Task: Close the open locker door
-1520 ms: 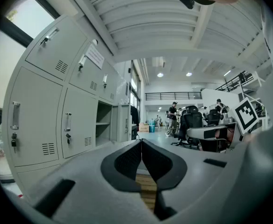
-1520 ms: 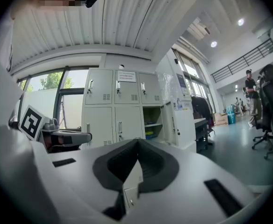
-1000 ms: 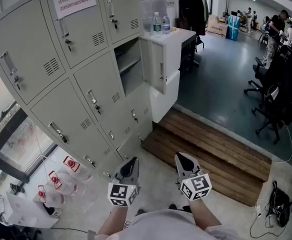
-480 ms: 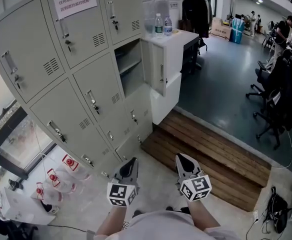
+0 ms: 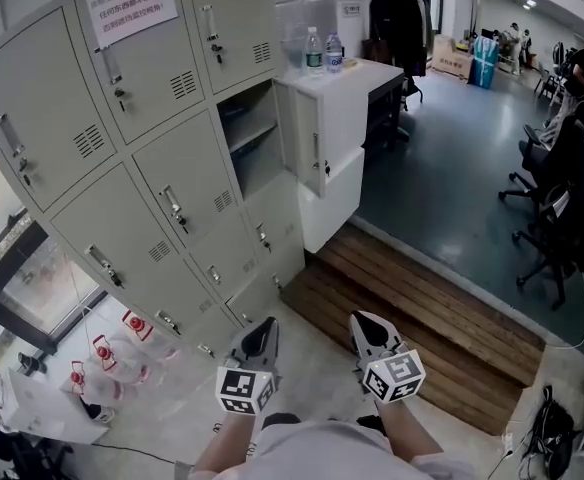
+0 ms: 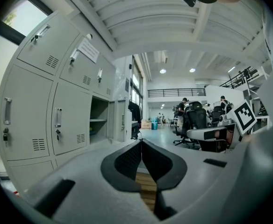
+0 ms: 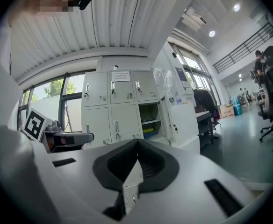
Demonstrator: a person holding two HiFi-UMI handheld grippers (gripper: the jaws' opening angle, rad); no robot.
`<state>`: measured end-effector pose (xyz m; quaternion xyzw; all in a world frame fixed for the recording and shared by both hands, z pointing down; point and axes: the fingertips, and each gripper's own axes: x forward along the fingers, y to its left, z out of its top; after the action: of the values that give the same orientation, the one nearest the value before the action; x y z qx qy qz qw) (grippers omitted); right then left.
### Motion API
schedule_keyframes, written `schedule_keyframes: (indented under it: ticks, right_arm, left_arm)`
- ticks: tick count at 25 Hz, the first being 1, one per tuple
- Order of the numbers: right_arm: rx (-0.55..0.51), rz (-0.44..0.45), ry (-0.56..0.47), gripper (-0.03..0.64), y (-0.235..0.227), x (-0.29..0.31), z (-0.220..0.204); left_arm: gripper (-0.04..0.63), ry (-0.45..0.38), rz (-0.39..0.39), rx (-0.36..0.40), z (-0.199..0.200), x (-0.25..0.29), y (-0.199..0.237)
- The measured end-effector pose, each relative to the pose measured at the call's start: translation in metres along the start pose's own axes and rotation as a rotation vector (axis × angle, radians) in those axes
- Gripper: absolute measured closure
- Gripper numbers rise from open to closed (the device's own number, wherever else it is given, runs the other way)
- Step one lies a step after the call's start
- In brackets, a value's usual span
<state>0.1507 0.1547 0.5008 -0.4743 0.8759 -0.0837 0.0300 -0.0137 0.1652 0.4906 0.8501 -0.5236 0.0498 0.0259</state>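
Note:
A bank of grey lockers fills the left of the head view. One locker stands open, its door swung out to the right with a shelf inside. The same open locker and door show in the right gripper view, and the open locker again in the left gripper view. My left gripper and right gripper are held low near the body, well short of the lockers. Both are shut with nothing between the jaws.
A white cabinet with two bottles stands right of the open door. A wooden pallet step lies ahead on the floor. Office chairs and people are at the far right. Red-capped items sit at the lower left.
The head view has shifted slightly: the lockers now sit a little further left and lower in the picture. The grippers keep their place and stay shut.

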Motion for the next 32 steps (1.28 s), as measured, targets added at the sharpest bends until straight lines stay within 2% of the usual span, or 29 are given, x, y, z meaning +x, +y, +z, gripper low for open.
schedule_keyframes:
  ticks: [4,9,16,24,32]
  right_arm:
    - [0.001,0.006,0.012,0.604,-0.013,0.017,-0.001]
    - [-0.005,-0.02,0.015,0.604,-0.032,0.054,-0.002]
    - [-0.007,-0.112,0.005,0.604,-0.067,0.152,0.0]
    - [-0.035,-0.231,-0.036,0.604,-0.092,0.279,0.028]
    - [-0.041,-0.251,-0.046,0.604,-0.109,0.33,0.039]
  left_arm:
    - [0.586,0.006,-0.002,0.011,0.0,0.021,0.004]
    - [0.586,-0.001,-0.01,0.009,-0.002,0.058,0.031]
    - [0.586,-0.012,-0.066,-0.005,-0.003,0.144,0.113]
    - [0.586,-0.019,-0.165,0.011,0.024,0.243,0.217]
    - [0.586,-0.031,-0.184,0.002,0.034,0.284,0.254]
